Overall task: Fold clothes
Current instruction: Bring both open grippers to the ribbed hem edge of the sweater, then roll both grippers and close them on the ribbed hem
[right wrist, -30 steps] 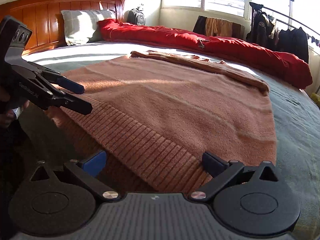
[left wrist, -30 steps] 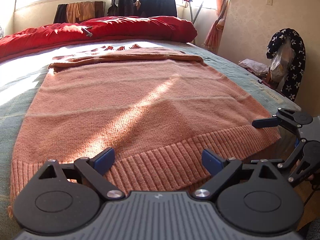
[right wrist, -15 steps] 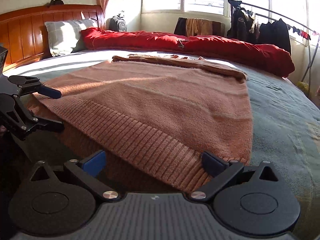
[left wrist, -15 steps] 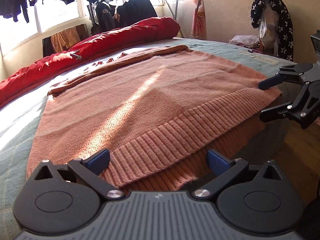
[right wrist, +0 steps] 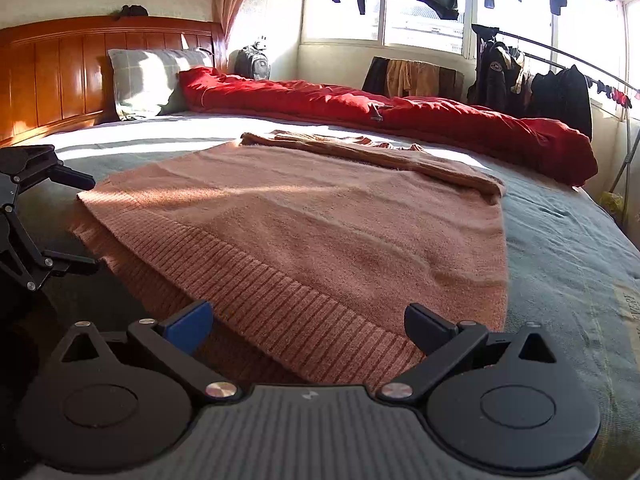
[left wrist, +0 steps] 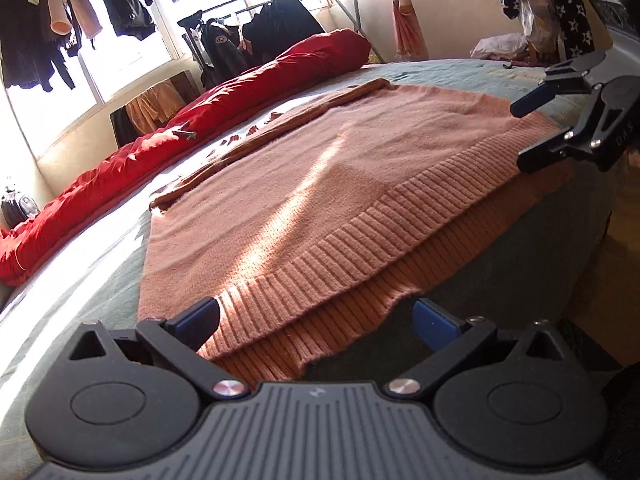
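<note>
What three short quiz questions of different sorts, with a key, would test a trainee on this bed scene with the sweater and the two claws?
1. True or false: the left claw is clamped shut on the pink sweater.
2. Which sweater part lies nearest both claws? A collar, B ribbed hem, C cuff.
3. Fill in: the red quilt lies beyond the sweater, on the ____.

Key:
1. False; its jaws stand wide open at the hem, and the right claw is open too.
2. B
3. bed
</note>
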A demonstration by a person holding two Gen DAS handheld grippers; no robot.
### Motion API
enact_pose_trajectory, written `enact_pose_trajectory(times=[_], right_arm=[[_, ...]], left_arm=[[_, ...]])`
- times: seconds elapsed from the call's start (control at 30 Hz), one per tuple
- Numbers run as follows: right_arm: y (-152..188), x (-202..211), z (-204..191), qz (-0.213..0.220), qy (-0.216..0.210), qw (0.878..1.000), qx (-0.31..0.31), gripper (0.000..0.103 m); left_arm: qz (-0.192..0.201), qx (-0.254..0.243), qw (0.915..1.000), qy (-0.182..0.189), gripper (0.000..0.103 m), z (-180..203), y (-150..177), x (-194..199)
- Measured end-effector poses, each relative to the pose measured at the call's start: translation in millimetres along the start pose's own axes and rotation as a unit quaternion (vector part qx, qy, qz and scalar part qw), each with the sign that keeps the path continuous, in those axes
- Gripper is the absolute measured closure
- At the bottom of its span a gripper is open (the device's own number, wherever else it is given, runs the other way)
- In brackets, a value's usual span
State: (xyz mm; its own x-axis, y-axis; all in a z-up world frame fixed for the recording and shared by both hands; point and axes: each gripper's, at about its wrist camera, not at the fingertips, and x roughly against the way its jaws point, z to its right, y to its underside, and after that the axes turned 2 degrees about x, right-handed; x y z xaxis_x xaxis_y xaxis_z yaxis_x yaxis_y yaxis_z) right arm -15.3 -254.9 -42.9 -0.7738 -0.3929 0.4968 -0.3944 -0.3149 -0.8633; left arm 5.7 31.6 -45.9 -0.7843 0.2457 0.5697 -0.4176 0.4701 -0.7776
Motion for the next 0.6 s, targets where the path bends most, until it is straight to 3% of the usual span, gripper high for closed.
enact_pose_trajectory(times=[0.07, 0.17, 0.33, 0.47, 0.6], right_arm=[[-1, -1, -3, 0.001, -0.002, 1.0, 0.007, 0.0], [-2, 0, -6, 0.001, 0.002, 1.0, 0.023, 0.0], [1, 4, -8, -0.003, 0.017, 0.999, 0.047, 0.0], [1, 5, -10, 0.001, 0.021, 0.998, 0.054, 0.0], [0, 3, -18, 0.002, 0.021, 0.997, 0.077, 0.0]], left_arm=[[-0.012, 0.028, 0.9995, 0.012, 0.001, -3, 2, -5], [-0.026, 0.021, 0.9994, -0.011, 0.001, 1, 9, -7], [0.011, -0.083, 0.9954, -0.047, 0.001, 21, 6, 1], [0.018, -0.189, 0.9779, -0.089, 0.001, 42, 8, -9], [0.036, -0.276, 0.9532, -0.119, 0.001, 60, 10, -17]])
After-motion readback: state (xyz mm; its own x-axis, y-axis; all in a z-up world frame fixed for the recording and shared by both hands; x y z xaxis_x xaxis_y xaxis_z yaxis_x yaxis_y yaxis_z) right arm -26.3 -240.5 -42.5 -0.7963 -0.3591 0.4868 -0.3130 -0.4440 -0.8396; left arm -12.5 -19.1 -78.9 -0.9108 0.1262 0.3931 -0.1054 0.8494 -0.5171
